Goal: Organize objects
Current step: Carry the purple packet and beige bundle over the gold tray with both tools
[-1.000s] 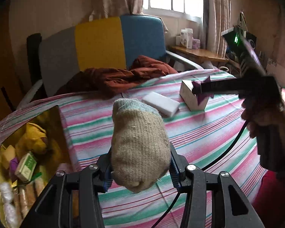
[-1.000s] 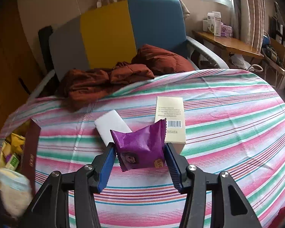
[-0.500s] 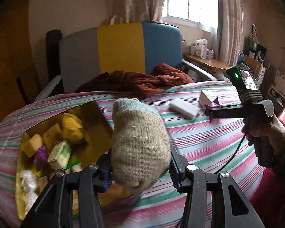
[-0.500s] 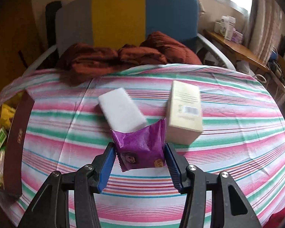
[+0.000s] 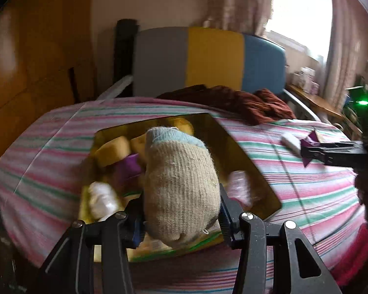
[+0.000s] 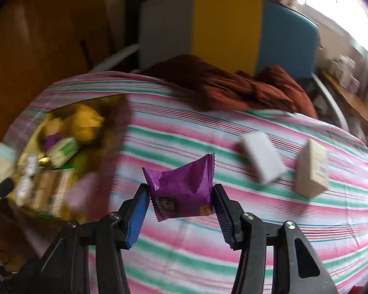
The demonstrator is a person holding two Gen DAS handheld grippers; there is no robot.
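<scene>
Change, left: we have swung the left gripper (image 5: 181, 223) across the striped worktop (image 5: 294, 171); a second ago the gold box (image 5: 247, 156) sat at the edge of its view, and now it lies directly beneath the knitted sock (image 5: 181, 186) we carry.
Change, right: the right gripper (image 6: 181, 208) has travelled the same way, so the white block (image 6: 262, 161) and the beige carton (image 6: 311, 169), just ahead of it before, now lie off to its right, well apart from it.
Left gripper: pads pressed on the sock's sides, jaws held apart only by its bulk; sock upright, blue cuff away from us.
Right gripper: closed on the purple packet (image 6: 184, 191), pinched by its crimped ends and clear of the cloth.
Meaning for the task: we judge both items are on their way to the box; the sock looks ready to lower and release, while the packet has yet to reach the rim.
Left view only: the right gripper and its packet come in from the right edge; the box holds yellow lumps, a purple piece and white wrapped pieces, blurred.
Right view only: the two things left on the worktop, block and carton, stand out plainly, near each other; the sock's cuff shows at the far left edge above the box.
Both views: a rust-coloured cloth (image 6: 233, 85) lies heaped at the far edge before a grey, yellow and blue chair (image 6: 228, 29).
Left to do: we reckon block and carton remain after these two.
</scene>
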